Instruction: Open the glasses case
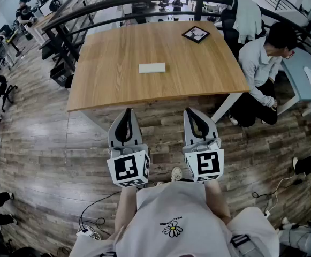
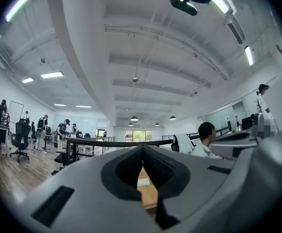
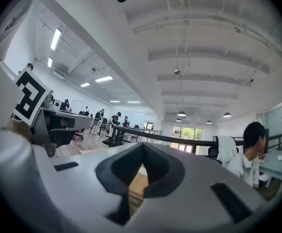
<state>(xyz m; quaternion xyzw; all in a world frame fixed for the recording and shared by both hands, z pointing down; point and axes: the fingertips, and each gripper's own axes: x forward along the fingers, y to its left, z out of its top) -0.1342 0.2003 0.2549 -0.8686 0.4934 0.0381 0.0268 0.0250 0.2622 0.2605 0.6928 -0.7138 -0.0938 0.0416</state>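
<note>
A white oblong glasses case [image 1: 152, 67] lies shut near the middle of the wooden table [image 1: 112, 87]. Both grippers hang level in front of the table's near edge, well short of the case. My left gripper [image 1: 126, 111] is shut with nothing in it, and my right gripper [image 1: 191, 111] is shut and empty beside it. In the left gripper view the case [image 2: 143, 182] shows small between the meeting jaws [image 2: 142, 149]. The right gripper view shows its tips [image 3: 141, 147] closed together over a strip of table [image 3: 136, 186].
A black framed tablet [image 1: 196, 34] lies at the table's far right. A seated person [image 1: 262, 63] is at the table's right side. A dark curved railing [image 1: 144, 1] runs behind the table. Cables [image 1: 93, 210] trail on the wooden floor near my feet.
</note>
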